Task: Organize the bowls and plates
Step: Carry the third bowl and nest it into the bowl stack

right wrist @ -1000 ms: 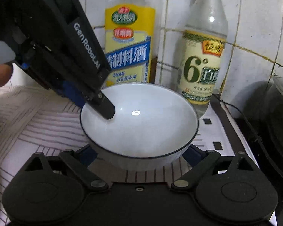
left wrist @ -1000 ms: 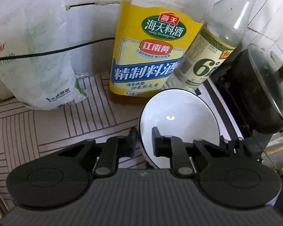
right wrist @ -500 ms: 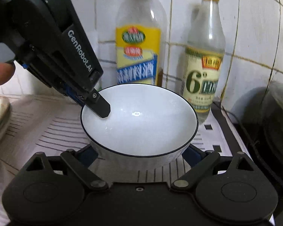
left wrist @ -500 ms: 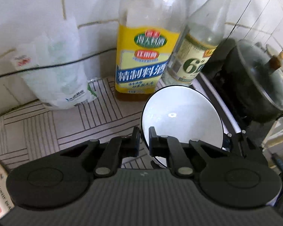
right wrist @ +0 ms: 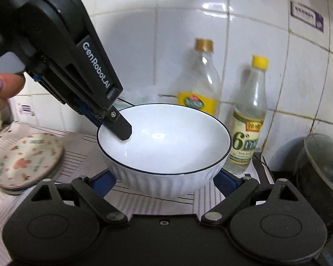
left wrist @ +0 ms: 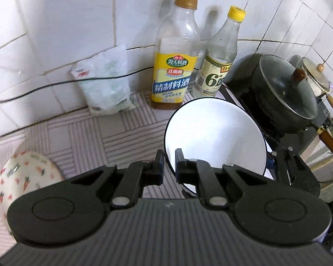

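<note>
A white bowl with a dark rim is held up off the counter. My left gripper is shut on its left rim, one finger inside and one outside. My right gripper clasps the bowl's ribbed outer wall from both sides, its fingers wide apart against it. A patterned plate with carrot prints lies on the counter to the left, below the bowl's height.
Two bottles, a yellow-labelled one and a "6°" one, stand against the tiled wall. A plastic bag leans to their left. A dark lidded pot sits on the stove at right. A black cable runs along the wall.
Both grippers have lifted the bowl up and back from the bottles. The patterned plate has come into view at the left.
</note>
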Tool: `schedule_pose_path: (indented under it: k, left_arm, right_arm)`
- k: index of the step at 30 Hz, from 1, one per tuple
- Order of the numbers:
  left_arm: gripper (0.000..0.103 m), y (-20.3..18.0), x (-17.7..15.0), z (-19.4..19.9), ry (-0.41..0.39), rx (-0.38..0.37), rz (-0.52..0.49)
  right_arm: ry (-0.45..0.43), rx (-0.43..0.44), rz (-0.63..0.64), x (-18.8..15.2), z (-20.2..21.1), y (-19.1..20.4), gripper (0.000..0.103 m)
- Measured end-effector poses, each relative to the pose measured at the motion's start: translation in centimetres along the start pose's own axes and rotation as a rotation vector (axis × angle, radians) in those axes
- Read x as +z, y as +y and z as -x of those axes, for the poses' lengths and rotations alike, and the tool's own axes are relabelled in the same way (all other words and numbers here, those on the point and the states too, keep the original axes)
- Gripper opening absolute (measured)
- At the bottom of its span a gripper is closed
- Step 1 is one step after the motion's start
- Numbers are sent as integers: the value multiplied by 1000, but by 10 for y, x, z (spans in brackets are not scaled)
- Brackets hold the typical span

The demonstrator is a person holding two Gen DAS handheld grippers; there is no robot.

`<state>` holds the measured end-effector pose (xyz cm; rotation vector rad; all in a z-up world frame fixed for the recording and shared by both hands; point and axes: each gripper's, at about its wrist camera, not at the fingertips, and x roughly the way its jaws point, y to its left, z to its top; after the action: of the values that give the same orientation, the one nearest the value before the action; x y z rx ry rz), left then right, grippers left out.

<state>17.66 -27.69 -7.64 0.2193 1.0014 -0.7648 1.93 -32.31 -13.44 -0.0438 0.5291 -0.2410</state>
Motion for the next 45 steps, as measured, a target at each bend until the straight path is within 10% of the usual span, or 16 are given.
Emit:
schedule_pose_path:
  k: [24,45]
  left_arm:
    - [8,42,-100,46,76,162,139]
    - [9,34,-119,5,211,277,103]
  right_arm:
    - [95,343,43,-22,36,68,96]
    - [236,296,222,-40,18,94,95]
